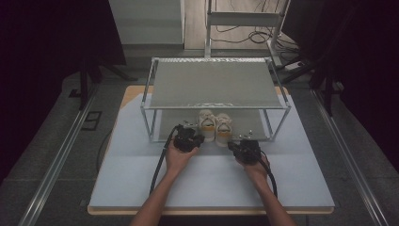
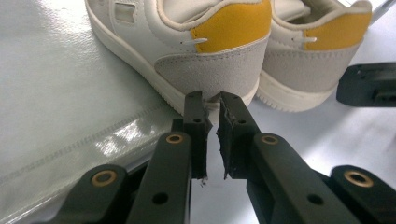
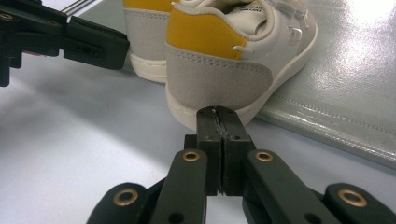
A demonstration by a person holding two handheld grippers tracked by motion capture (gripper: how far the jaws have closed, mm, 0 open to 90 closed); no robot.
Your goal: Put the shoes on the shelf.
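Note:
Two white sneakers with yellow heel tabs stand side by side on the rack's lower shelf, heels toward me: the left shoe (image 1: 206, 122) (image 2: 210, 51) (image 3: 144, 42) and the right shoe (image 1: 224, 127) (image 2: 317, 56) (image 3: 219, 60). My left gripper (image 1: 194, 131) (image 2: 212, 100) is shut, with only a thin slit between its pads, and its tips rest at the sole edge of the left shoe's heel. My right gripper (image 1: 234, 144) (image 3: 217, 112) is shut with its pads pressed together, tips against the right shoe's heel sole. Neither holds anything.
A metal two-tier rack (image 1: 216, 82) stands at the middle of the pale table mat (image 1: 141, 179). Its top shelf overhangs the shoes' toes. The silvery lower shelf liner (image 2: 70, 93) (image 3: 345, 84) ends just at the heels. Rack posts (image 1: 153, 132) flank the shoes.

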